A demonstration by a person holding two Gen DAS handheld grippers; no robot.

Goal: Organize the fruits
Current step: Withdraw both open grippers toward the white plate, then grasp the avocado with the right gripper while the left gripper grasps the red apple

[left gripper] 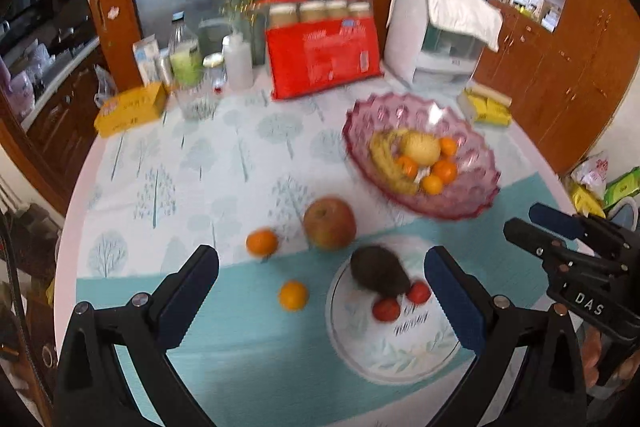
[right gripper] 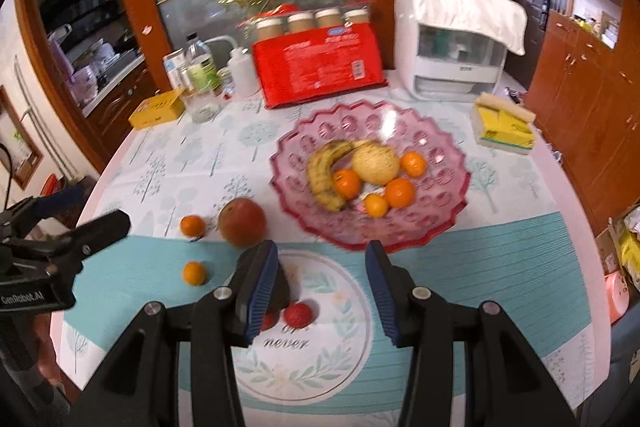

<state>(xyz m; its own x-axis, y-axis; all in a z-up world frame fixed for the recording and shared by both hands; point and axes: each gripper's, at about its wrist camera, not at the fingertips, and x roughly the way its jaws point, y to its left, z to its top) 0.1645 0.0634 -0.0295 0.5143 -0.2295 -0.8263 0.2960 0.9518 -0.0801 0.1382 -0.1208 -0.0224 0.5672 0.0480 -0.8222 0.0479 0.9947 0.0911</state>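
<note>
A pink glass fruit bowl (right gripper: 440,163) (left gripper: 472,187) holds a banana (right gripper: 320,171), a pale pear (right gripper: 378,165) and several tangerines. On the table lie a red apple (left gripper: 330,223) (right gripper: 242,221) and two tangerines (left gripper: 262,242) (left gripper: 293,295). A dark avocado (left gripper: 378,271) and two small red fruits (left gripper: 386,309) lie on the round placemat (left gripper: 392,347). My left gripper (left gripper: 320,295) is open above the near fruits. My right gripper (right gripper: 320,291) is open over the placemat, its left finger hiding most of the avocado (right gripper: 282,291).
At the table's back stand a red package (right gripper: 320,67) with jars, several bottles (right gripper: 200,67), a yellow box (right gripper: 158,107), a white appliance (right gripper: 452,43) under a cloth and a yellow tissue pack (right gripper: 504,127). Wooden cabinets stand to the right.
</note>
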